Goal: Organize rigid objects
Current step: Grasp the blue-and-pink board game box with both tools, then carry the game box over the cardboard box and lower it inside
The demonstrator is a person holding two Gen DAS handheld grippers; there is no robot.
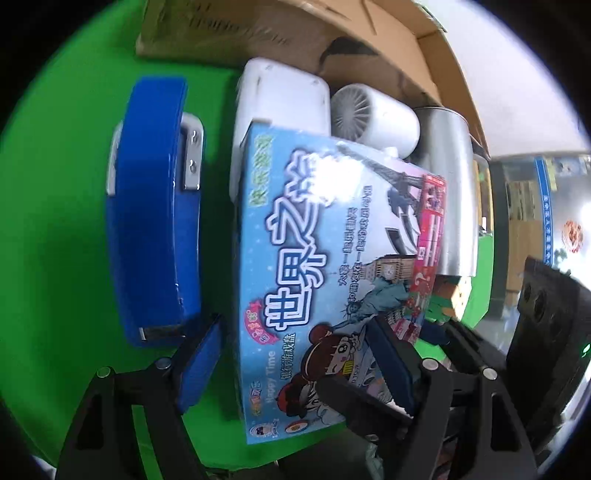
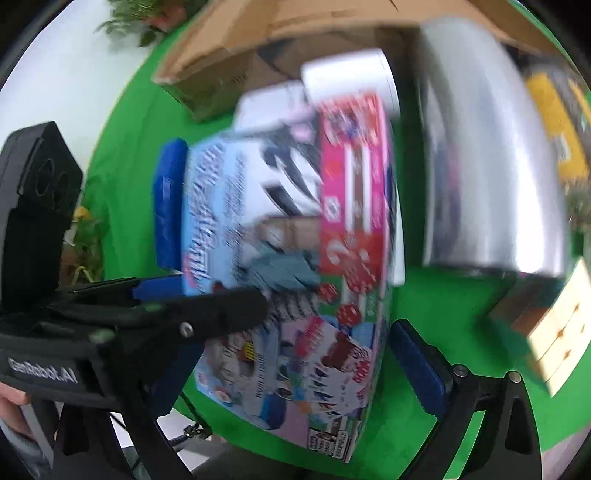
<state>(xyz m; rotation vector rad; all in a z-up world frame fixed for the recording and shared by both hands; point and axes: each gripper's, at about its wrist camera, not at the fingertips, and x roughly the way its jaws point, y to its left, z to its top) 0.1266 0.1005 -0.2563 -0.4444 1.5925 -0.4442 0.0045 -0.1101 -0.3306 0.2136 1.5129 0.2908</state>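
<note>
We see a light-blue game box (image 1: 325, 258) lying on the green table (image 1: 55, 240), and both grippers straddle its near end. Its lid carries large dark-blue Chinese characters, the English words "Happy Time" along one edge, and drawings of a tower, a clock tower, a statue and a cartoon girl. Its pink and red side panel shows dice and a question mark in the right wrist view, though blur hides the smaller print.

Our left gripper (image 1: 295, 365) stands with its jaws spread, one blue pad left of the box and the other on top of the lid; we cannot tell whether either pad presses on it. Our right gripper (image 2: 306, 354) also brackets the box, its right pad apart from the box side, so it looks released. The body of the left gripper reads "GenRobot.AI" in the right wrist view.

Just left of the box lies a blue stapler (image 1: 155, 206). Behind it sit a white case (image 1: 280, 99), a small white fan (image 1: 373, 118) and a silver cylinder (image 1: 448, 192), with a cardboard carton (image 1: 388, 33) beyond.
</note>
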